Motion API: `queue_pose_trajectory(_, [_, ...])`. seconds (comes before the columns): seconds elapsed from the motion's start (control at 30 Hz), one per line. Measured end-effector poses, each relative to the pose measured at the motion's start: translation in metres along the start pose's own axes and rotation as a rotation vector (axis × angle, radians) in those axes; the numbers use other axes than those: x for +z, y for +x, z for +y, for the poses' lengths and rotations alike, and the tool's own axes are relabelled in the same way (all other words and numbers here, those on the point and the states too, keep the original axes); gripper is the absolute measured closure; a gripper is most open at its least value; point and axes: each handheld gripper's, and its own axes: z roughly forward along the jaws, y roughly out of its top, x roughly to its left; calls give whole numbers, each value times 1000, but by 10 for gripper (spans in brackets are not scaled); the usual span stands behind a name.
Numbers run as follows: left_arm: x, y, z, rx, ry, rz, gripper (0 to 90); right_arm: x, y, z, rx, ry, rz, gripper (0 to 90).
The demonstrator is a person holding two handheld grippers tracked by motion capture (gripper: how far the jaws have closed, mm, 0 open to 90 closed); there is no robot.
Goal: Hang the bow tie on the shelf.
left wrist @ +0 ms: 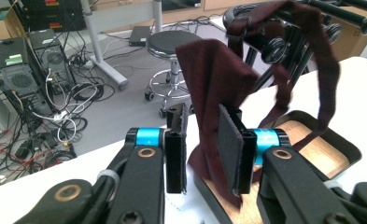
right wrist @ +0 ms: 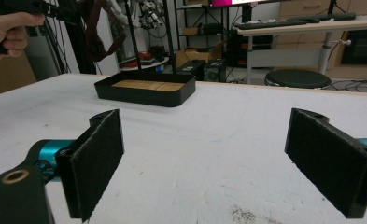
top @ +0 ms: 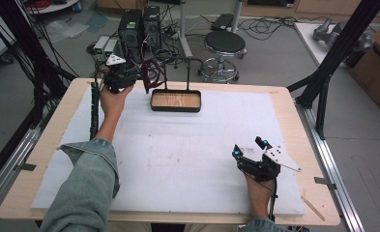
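A dark red strap (top: 151,77) hangs from the bar of a black rack (top: 187,60) that rises out of a black tray with a wooden floor (top: 176,110) at the table's far middle. My left gripper (top: 138,73) is held up at the far left, beside the rack. In the left gripper view the strap (left wrist: 209,93) runs down between the jaws of this gripper (left wrist: 203,154), lying by the right pad (left wrist: 229,144), with a gap left; it is open. My right gripper (top: 248,148) rests near the front right, wide open and holding nothing (right wrist: 204,158). The tray (right wrist: 144,95) lies far ahead of it.
A white mat (top: 178,154) covers most of the wooden tabletop. Beyond the far edge stand a round stool (top: 225,46) and computer towers (top: 139,26) amid cables. A slanted black frame post (top: 342,43) and a cardboard box (top: 378,67) are at the right.
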Motion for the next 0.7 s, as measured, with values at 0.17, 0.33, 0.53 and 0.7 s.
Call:
queue_pose_trajectory(0.17, [-7,1,1,4,-11,-26,652,0,0,0,-5,-2,1,108])
queue_pose_trajectory(0.33, [-16,1,1,7,-28,-30,638,0,0,0,-6,-1,-1,108])
queue_pose_trajectory(0.53, [-29,4,-1,18,-45,-38,608,0,0,0,-8,-1,-4,108])
queue_pose_trajectory(0.7, [-45,5,-3,22,-69,-66,583,0,0,0,-6,0,-6,108])
